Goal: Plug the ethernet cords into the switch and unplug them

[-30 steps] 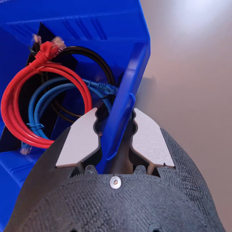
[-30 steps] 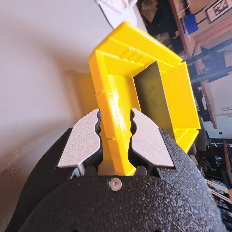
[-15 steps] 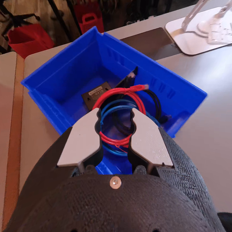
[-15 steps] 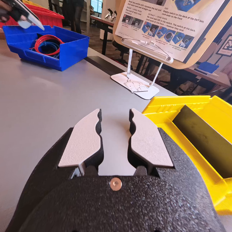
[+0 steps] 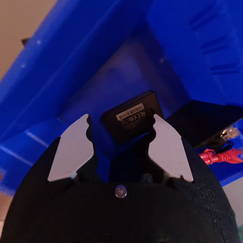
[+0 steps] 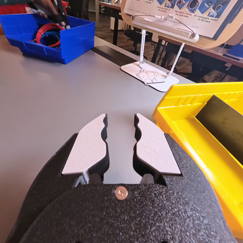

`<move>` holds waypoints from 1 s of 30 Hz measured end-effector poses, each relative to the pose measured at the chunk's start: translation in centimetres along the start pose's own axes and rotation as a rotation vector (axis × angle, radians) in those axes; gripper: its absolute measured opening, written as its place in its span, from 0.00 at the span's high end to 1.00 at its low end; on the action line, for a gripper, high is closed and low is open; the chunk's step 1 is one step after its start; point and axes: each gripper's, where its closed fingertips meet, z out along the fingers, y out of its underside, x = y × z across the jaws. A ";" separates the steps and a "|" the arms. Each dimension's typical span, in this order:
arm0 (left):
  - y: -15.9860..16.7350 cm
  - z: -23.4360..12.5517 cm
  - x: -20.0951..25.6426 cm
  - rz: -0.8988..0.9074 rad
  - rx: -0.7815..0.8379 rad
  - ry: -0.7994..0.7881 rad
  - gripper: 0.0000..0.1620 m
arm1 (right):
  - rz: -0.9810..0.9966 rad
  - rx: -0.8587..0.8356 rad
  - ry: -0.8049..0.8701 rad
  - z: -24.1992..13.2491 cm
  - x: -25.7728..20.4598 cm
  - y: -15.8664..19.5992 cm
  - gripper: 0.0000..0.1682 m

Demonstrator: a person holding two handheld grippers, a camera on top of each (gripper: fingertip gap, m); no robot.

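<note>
In the left wrist view my left gripper (image 5: 121,115) is open wide, low inside the blue bin (image 5: 81,52). The black switch (image 5: 132,117) lies label-side up on the bin floor between and just beyond my fingertips, untouched. A red cord end (image 5: 220,157) and a clear plug (image 5: 230,132) show at the right beside a black divider (image 5: 205,118). In the right wrist view my right gripper (image 6: 121,115) is open and empty above the grey table (image 6: 59,98). The blue bin (image 6: 77,39) stands far left with coiled red cord (image 6: 43,32) and blue cord (image 6: 52,36); the left gripper (image 6: 63,19) dips into it.
A yellow bin (image 6: 190,138) with a dark divider (image 6: 226,124) sits close on the right of my right gripper. A white stand (image 6: 151,78) holding an instruction board (image 6: 184,15) is at the table's back edge. Chairs and other tables lie beyond. My hands' fingertips stand some 60 cm from each other. My right tips are about 50 cm from the clear plug (image 5: 230,132), my left tips only 7 cm.
My left gripper has dropped from above the blue bin down into it, opened wider and closed in on the switch. My right gripper stays open over the table, shifted slightly.
</note>
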 end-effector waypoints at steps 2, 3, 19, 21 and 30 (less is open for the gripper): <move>0.2 0.9 0.4 -0.071 -0.043 0.067 0.40 | 0.016 -0.008 -0.011 0.1 0.1 0.3 0.77; 0.3 1.2 0.7 -0.094 -0.061 0.103 0.36 | 0.029 -0.011 -0.017 0.2 0.1 0.4 0.77; -0.5 0.0 2.8 -0.105 0.048 0.227 0.53 | 0.087 -0.018 -0.051 0.0 0.1 0.5 0.80; -1.2 -1.7 3.0 -0.106 0.108 0.259 0.53 | 0.090 -0.014 -0.052 0.0 0.1 0.4 0.80; -2.3 -15.4 12.1 0.200 0.477 0.440 0.54 | 0.008 0.057 -0.075 0.0 -1.3 -1.1 0.78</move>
